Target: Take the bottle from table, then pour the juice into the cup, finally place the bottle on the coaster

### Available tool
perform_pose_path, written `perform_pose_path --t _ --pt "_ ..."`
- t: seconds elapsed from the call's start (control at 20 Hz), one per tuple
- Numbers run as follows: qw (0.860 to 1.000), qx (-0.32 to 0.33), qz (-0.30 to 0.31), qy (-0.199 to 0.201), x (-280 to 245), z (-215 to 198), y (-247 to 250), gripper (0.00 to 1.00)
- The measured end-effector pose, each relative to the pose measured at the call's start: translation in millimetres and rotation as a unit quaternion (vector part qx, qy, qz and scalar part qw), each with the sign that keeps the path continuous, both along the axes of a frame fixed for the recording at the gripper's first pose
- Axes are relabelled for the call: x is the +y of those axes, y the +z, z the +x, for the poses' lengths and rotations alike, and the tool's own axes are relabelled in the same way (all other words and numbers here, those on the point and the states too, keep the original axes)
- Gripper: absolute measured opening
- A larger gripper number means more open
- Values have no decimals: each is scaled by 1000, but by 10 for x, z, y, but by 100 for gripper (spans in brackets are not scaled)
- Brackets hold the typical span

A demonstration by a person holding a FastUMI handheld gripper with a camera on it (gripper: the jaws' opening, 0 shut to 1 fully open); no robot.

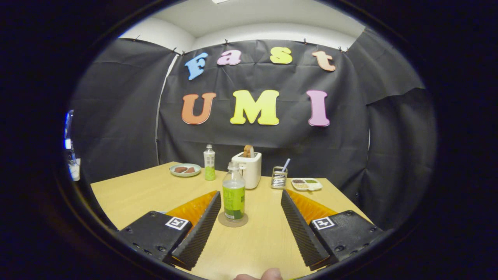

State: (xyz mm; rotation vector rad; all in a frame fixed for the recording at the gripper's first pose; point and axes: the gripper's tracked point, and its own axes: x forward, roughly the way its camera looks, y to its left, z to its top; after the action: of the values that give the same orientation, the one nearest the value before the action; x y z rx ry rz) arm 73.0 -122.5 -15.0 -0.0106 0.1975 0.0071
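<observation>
Two fingers of the tongs [251,206] are spread wide apart, grasping nothing. Just ahead of them, nearer the left finger, a bottle [234,192] is stood upright on a round coaster [233,220], mid-worktop [132,194]. A toaster [249,168] is seen beyond.

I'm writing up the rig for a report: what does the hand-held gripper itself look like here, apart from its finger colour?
The hand-held gripper has two long wedge-shaped fingers with ribbed, saw-toothed inner faces. Each finger sits on a black block base fixed with screws, and each base carries a square black-and-white marker tag. Translucent orange panels back the fingers on their outer sides. No cables or sleeve can be made out.
</observation>
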Motion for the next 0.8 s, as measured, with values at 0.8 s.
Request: perform_pose_path --t 0.8 --pt "996 -74 11 -39 522 -900 368 100"
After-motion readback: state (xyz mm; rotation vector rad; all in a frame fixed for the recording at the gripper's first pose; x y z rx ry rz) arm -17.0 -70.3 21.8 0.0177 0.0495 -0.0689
